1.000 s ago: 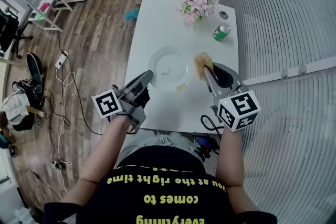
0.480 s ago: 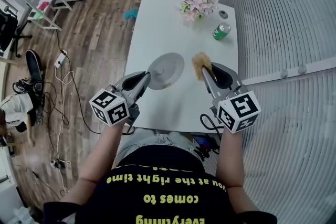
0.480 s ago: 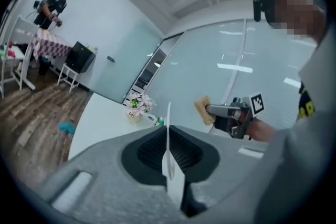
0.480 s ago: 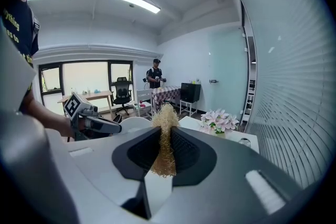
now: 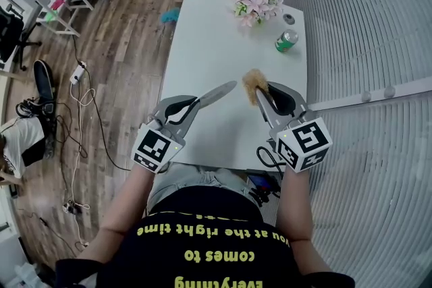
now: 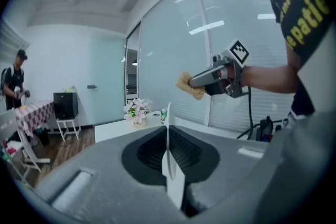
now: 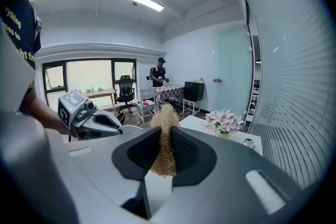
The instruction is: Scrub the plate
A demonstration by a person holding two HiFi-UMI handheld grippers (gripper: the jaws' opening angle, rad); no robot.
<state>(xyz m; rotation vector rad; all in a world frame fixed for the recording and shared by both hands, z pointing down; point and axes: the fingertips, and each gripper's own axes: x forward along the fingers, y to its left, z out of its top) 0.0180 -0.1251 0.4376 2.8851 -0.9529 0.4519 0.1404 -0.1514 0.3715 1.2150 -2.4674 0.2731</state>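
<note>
White worktop [image 5: 202,44] standing on wood floor [image 5: 128,44], flowers [image 5: 254,5] and can [image 5: 285,41] sitting at far end. Left tool [image 5: 196,102] pinching plate [image 5: 217,94], now lifted and rolled edge-on, lying flat earlier. Right tool [image 5: 260,92] gripping scrubber [image 5: 253,84].

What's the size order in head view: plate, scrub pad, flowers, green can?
1. flowers
2-3. plate and scrub pad: unsure. The plate is edge-on, a longer but thinner sliver, and both are held nearer the camera.
4. green can
</note>
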